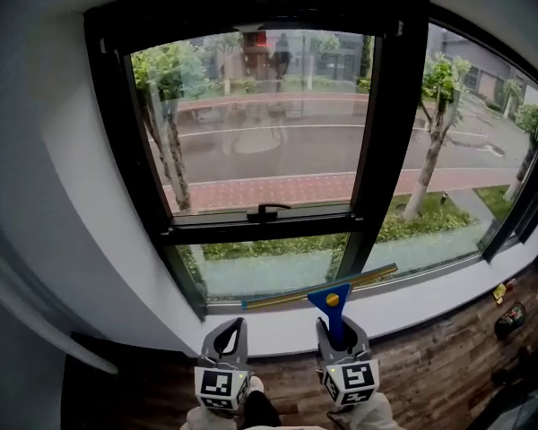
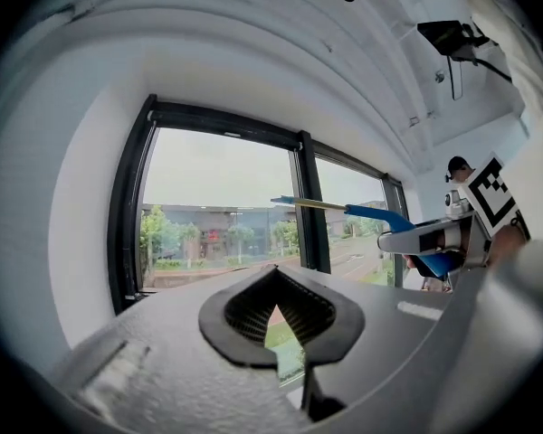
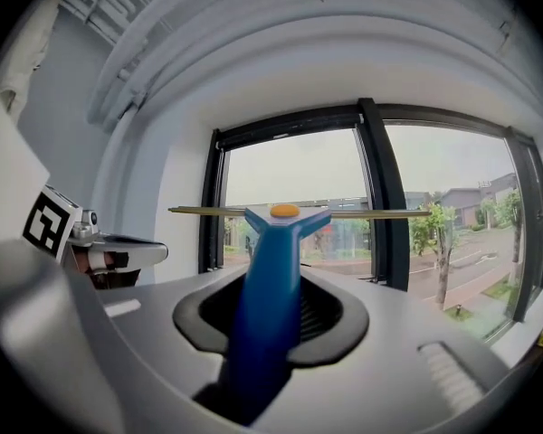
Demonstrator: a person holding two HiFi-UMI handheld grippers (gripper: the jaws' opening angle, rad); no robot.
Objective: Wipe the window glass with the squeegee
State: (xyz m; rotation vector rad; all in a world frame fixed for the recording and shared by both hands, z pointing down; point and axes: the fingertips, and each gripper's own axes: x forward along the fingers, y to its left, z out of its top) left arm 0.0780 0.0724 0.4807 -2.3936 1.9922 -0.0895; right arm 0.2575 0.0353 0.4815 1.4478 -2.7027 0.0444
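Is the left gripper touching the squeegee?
Apart. In the left gripper view, window shows between the left gripper and the squeegee, which sits higher, to the right.

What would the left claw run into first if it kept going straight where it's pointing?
The empty left claw has a free path to the black-framed window. It would probably meet the lower glass pane first, or the white sill just beneath, since depth is unclear.

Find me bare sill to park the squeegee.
White sill right of the squeegee, under the right pane, is bare to the corner frame. Centre is crowded: blade, right gripper, left gripper. Small items litter the floor far right.
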